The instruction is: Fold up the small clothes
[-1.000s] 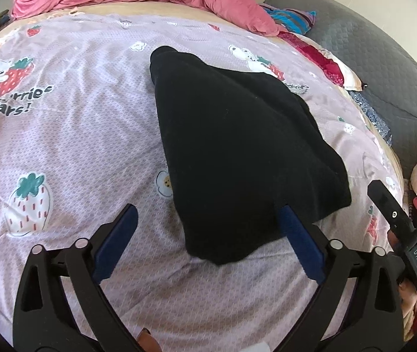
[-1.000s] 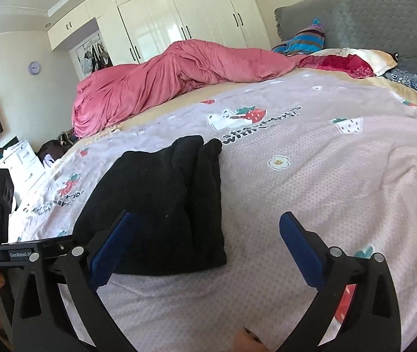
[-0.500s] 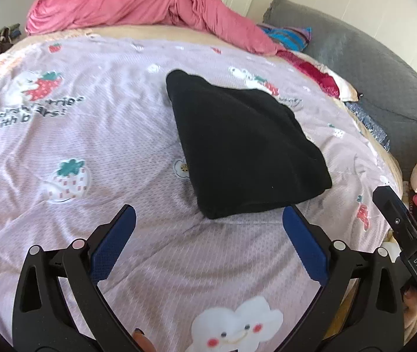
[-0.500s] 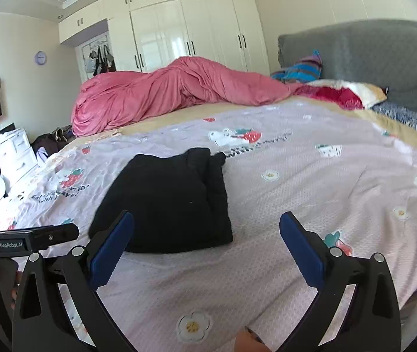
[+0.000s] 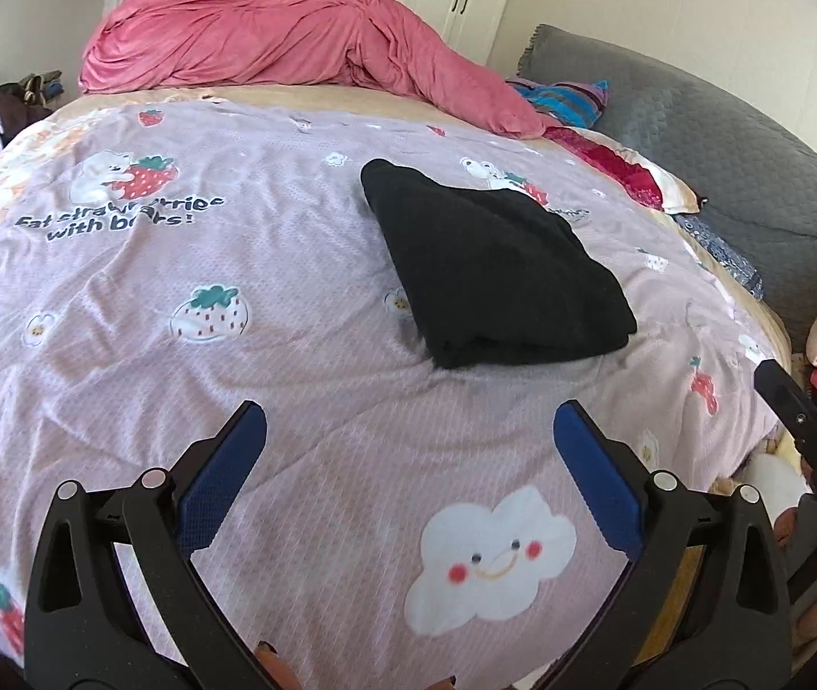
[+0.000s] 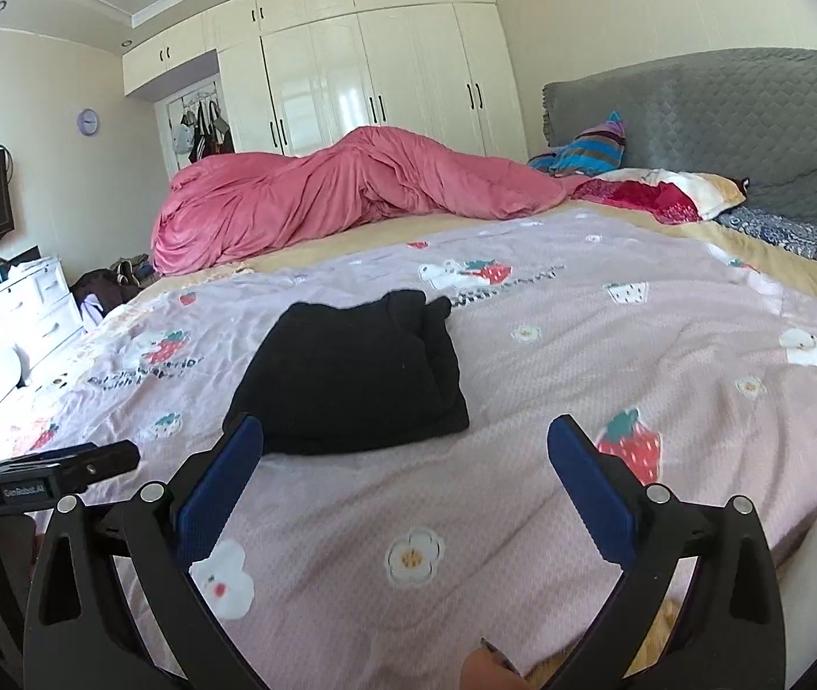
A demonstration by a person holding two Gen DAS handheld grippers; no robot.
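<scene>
Both tools, left tool and right tool, released, clear of black garment, apparently folded, on bed.

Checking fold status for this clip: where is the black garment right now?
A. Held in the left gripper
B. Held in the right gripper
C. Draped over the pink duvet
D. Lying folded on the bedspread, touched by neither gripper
D: the black garment lies folded on the bedspread, while the left gripper and right gripper are both open, empty and apart from it.
</scene>
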